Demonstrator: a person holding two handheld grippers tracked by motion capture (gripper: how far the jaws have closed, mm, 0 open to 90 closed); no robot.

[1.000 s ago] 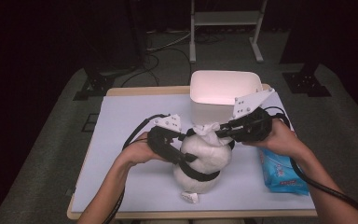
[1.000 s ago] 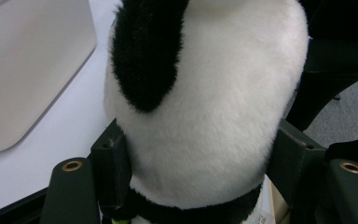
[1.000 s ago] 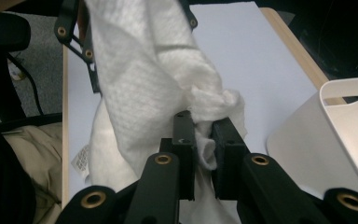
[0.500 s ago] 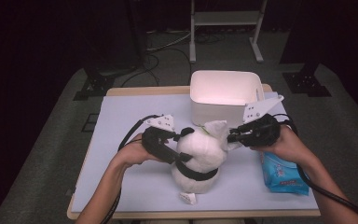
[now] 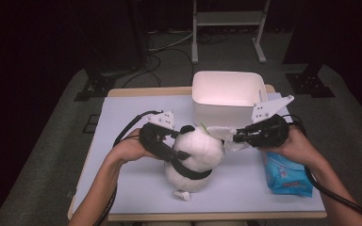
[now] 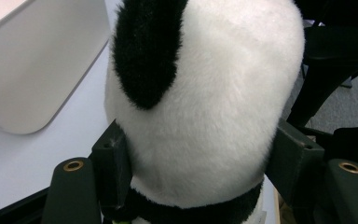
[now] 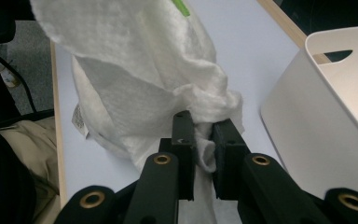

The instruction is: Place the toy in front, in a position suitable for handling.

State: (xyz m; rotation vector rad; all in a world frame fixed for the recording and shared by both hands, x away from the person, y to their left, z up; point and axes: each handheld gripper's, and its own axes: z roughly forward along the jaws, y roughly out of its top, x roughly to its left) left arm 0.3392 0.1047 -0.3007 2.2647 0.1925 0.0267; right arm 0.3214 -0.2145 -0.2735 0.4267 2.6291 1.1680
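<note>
You held a plush panda [image 5: 199, 153] upright near the middle of the tabletop [image 5: 122, 113], your left tool [image 5: 169, 141] clamped around it: in the left gripper view its two black jaws pressed into the white fur on either side of the toy's body, just above the black band, with a black ear [image 6: 147, 51] showing higher up. Your right tool [image 5: 238, 138] was pinched nearly closed on a crumpled white wet wipe [image 7: 144, 84], and the right gripper view showed the textured cloth bunched between the jaws and draped up over the panda's head. In the high view the wipe [image 5: 224, 134] lay against the toy's upper right side, beside a small green tag [image 5: 202, 127]. A white plastic bin [image 5: 226, 96] stood just behind the panda, at the far edge of the tabletop. A blue pack of wipes [image 5: 285, 174] lay flat on the surface near your right forearm, well apart from the toy. Black cables trailed from both tools back toward you.
</note>
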